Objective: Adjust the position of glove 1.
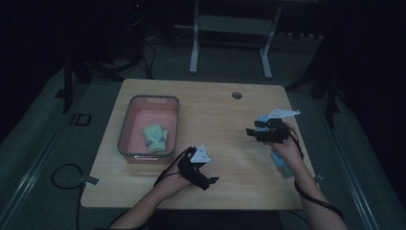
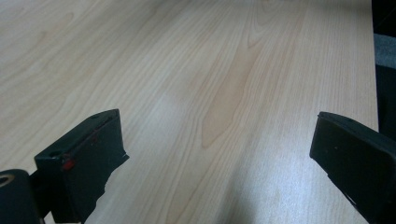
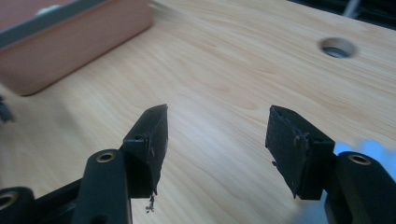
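Here, both the left gripper (image 1: 214, 180) and right gripper (image 1: 249, 132) are held wide open and empty over the wooden table (image 1: 215, 120); the yellow-green cloth (image 1: 155, 137) in the pink bin (image 1: 125, 125) is best approached from above.

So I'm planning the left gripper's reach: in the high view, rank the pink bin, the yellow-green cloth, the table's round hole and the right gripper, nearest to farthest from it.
1. Pink bin: its near rim lies just up-left of the left gripper.
2. Yellow-green cloth: inside the bin.
3. Right gripper: across the table, to the right.
4. Round hole: near the far edge.
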### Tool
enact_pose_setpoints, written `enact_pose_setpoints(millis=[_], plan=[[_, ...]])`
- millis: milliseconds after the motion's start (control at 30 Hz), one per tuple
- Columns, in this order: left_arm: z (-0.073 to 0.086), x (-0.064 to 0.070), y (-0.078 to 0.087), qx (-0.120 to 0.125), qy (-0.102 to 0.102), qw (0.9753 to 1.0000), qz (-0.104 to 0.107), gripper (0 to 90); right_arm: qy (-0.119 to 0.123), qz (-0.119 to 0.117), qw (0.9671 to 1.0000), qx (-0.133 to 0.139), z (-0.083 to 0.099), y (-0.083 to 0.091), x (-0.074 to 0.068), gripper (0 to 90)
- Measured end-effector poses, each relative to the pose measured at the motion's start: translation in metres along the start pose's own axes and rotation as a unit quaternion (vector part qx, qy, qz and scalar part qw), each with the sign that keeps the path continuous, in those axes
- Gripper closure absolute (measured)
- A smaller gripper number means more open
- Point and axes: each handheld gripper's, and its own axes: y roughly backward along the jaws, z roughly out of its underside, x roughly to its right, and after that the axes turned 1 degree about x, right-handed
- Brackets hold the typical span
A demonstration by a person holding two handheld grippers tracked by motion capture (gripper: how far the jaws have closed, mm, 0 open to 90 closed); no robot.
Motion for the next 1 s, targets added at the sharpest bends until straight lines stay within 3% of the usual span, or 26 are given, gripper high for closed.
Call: enact_pose_setpoints(millis=[167, 300, 400, 667, 867, 1000], plan=[[0.010, 0.002, -0.003, -0.002, 0.002, 1.0000, -0.007, 2.7, -0.014, 0.044, 0.9989, -0.007, 0.010, 0.012, 0.025, 48.7], [0.018, 0.003, 0.000, 0.013, 0.008, 0.9997, -0.020, 2.7, -0.031, 0.063, 0.9972, -0.026, 0.018, 0.017, 0.043, 56.8], [0.021, 0.004, 0.002, 0.013, 0.014, 0.9993, -0.031, 2.7, -0.042, 0.075, 0.9956, -0.036, 0.022, 0.016, 0.056, 57.2], [0.031, 0.004, 0.005, 0.010, 0.033, 0.9990, -0.030, 2.7, -0.051, 0.103, 0.9912, -0.066, 0.031, -0.006, 0.081, 58.2], [0.033, 0.004, 0.006, 0.013, 0.036, 0.9989, -0.029, 2.7, -0.062, 0.116, 0.9882, -0.078, 0.038, -0.023, 0.095, 56.2], [0.035, 0.002, 0.006, 0.017, 0.042, 0.9984, -0.033, 2.7, -0.044, 0.121, 0.9869, -0.098, 0.041, -0.034, 0.098, 56.4]])
